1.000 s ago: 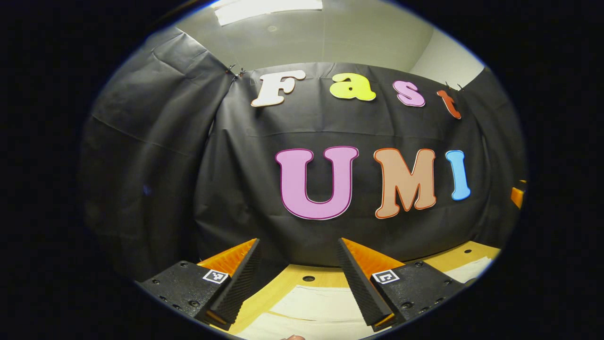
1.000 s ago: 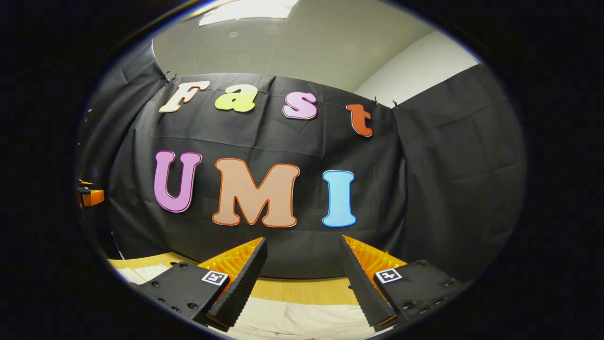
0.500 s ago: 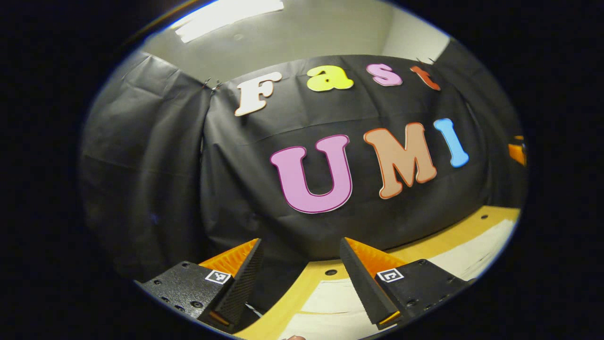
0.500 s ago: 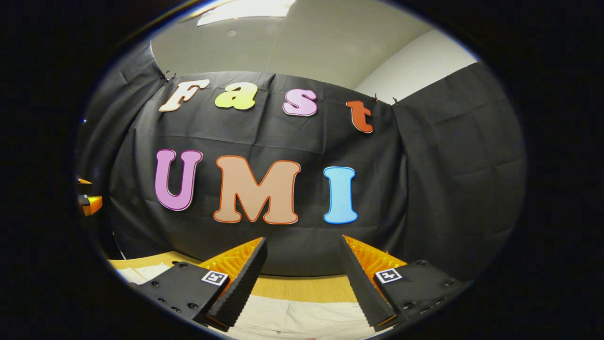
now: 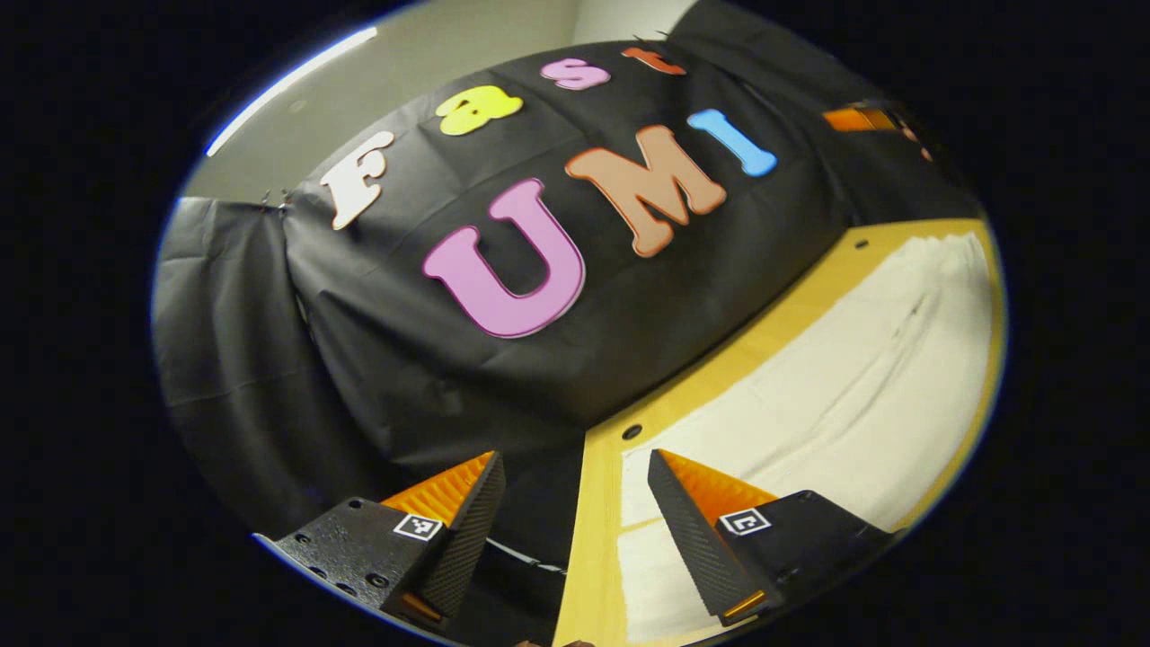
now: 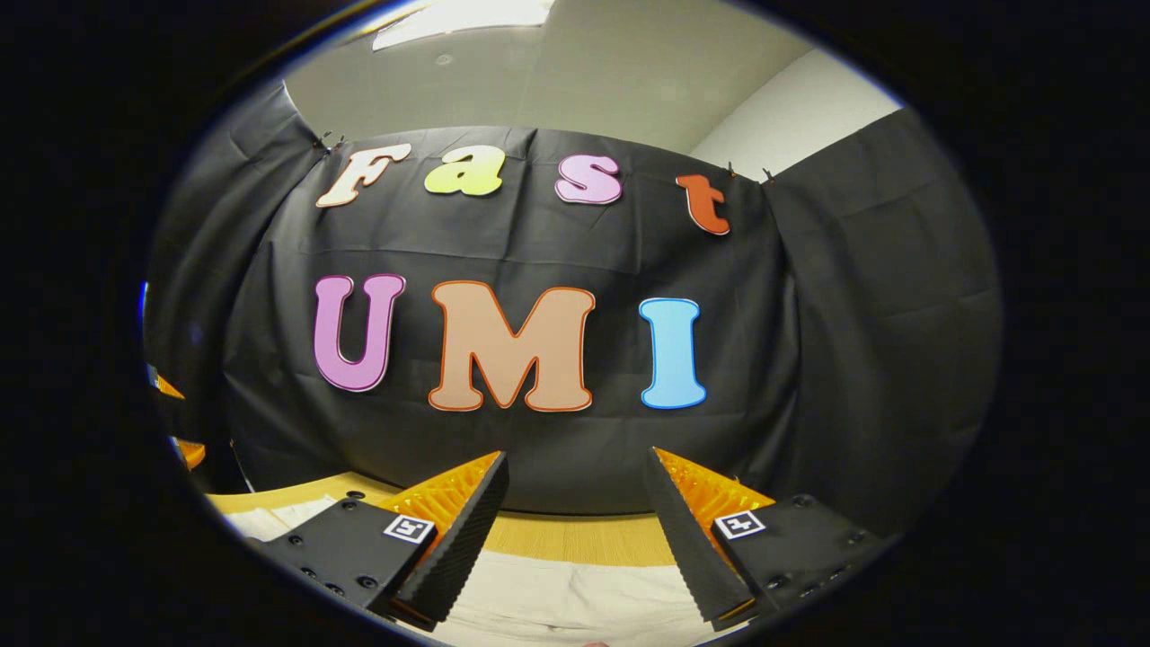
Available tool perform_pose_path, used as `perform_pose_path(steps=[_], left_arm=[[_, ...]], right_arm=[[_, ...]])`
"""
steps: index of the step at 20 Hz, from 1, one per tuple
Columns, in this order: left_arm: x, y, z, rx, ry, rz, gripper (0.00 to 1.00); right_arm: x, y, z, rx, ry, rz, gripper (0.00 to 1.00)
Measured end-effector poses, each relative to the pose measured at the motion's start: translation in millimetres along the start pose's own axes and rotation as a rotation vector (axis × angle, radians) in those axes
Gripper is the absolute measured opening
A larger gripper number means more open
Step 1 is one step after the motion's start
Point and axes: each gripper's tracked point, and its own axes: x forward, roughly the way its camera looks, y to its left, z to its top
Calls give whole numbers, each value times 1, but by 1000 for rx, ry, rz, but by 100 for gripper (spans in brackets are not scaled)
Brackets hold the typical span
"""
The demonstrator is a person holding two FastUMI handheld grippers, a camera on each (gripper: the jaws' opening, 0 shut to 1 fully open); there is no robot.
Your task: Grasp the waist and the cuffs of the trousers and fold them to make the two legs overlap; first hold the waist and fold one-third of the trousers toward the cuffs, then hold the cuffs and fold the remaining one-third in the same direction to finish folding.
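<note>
Cream trousers (image 5: pixel 853 377) lie flat along the wooden table (image 5: pixel 719 368) in the left gripper view, stretching away to the right. My left gripper (image 5: pixel 573 458) hovers open above the table's edge near the cloth's near end, nothing between its fingers; the view is strongly tilted. In the right gripper view the trousers (image 6: pixel 575 602) show as a pale strip below my right gripper (image 6: pixel 575 455), which is open and empty above them. The right gripper (image 5: pixel 858 119) also appears far off at the upper right of the left gripper view.
Black cloth walls close the booth behind and beside the table. A small hole (image 5: pixel 632 432) sits in the tabletop near the trousers' corner. Orange parts of the left gripper (image 6: pixel 184 445) peek in at the left edge of the right gripper view.
The left gripper has rolled and swung, so the table and far more of the trousers now fill its right side. The right gripper has barely shifted. Both stay open.
</note>
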Motion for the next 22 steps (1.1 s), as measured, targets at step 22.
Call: perform_pose_path(steps=[22], left_arm=[[-79, -138, -191, 711, 213, -734, 96]], right_arm=[[7, 20, -42, -2, 98, 34, 97]])
